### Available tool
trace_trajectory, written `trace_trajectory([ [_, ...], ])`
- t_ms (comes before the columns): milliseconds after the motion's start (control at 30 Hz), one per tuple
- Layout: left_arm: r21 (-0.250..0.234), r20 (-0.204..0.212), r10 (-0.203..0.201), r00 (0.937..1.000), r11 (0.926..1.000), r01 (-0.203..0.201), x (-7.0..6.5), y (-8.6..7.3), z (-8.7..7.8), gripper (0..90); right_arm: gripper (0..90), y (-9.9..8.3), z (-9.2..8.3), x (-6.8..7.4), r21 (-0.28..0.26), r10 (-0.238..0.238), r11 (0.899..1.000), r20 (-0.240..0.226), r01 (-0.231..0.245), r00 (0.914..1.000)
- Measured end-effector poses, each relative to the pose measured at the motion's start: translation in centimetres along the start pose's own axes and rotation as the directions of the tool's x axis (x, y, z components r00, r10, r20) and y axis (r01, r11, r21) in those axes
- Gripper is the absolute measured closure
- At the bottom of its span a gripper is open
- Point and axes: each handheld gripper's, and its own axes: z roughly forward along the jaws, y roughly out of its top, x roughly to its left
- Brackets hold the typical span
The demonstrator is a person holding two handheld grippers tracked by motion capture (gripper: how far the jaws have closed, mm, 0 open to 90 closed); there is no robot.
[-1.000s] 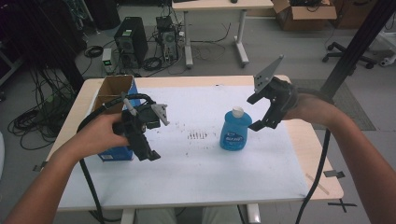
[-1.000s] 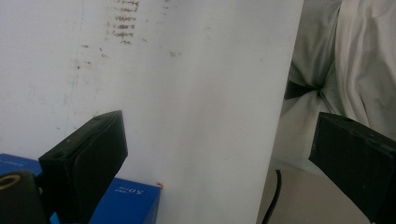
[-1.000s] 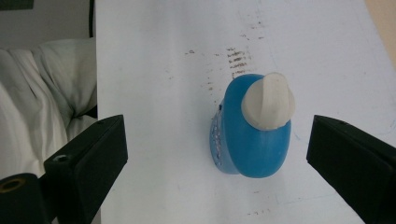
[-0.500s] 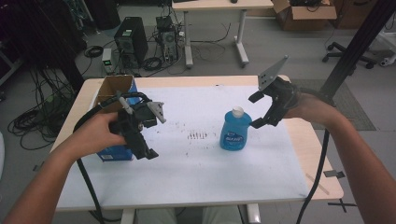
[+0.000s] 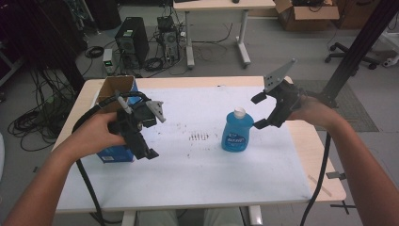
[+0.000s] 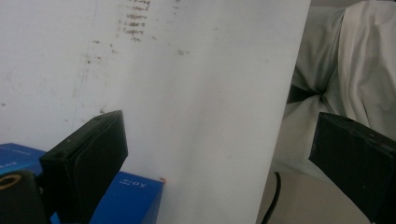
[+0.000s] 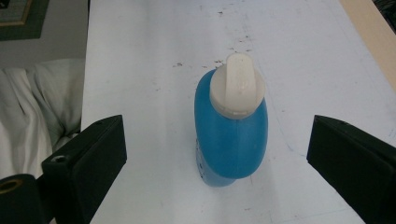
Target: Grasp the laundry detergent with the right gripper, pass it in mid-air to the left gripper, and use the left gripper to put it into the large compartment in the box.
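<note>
Bottle (image 5: 235,135): upright, blue, white cap, between the wide-apart jaws of the right gripper (image 5: 261,111), untouched; likely smooth, liquid-heavy, best taken mid-body; left gripper (image 5: 141,136) likewise spread, empty.

A: Reporting surface finishes from my station. The bottle (image 7: 231,135) reads as smooth, translucent blue plastic with a slight sheen; its cap (image 7: 236,84) is matt white plastic.

B: And the tabletop (image 5: 197,174)?

A: I see a matt white sheet, scuffed and speckled with dark marks, over a pale wood-look edge. The box (image 5: 115,153) is glossy blue printed card outside, raw brown cardboard inside.

B: The hand-held gripper?

A: The right hand-held gripper (image 7: 215,154) has matt black jaws, finely textured.
</note>
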Motion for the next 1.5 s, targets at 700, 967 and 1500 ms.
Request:
trace_trajectory([
  [700, 0.002, -0.004, -0.003, 1.0, 1.0, 0.003, 0.1, 0.1, 0.0, 4.5, 4.4, -2.7, 0.8, -0.7, -0.041, 0.024, 0.999, -0.003, -0.024, 0.9997],
  [967, 0.006, -0.002, -0.009, 1.0, 0.9999, 0.009, 0.1, 0.0, 0.1, 4.5, 4.3, -4.0, 1.3, -1.0, -0.071, 0.043, 0.997, -0.008, -0.043, 0.9991],
  [1500, 0.012, 0.003, -0.012, 0.9999, 0.9999, 0.012, 0.2, 0.4, 0.5, 4.5, 3.9, -6.0, 2.2, -1.2, -0.098, 0.078, 0.992, 0.002, -0.077, 0.997],
])
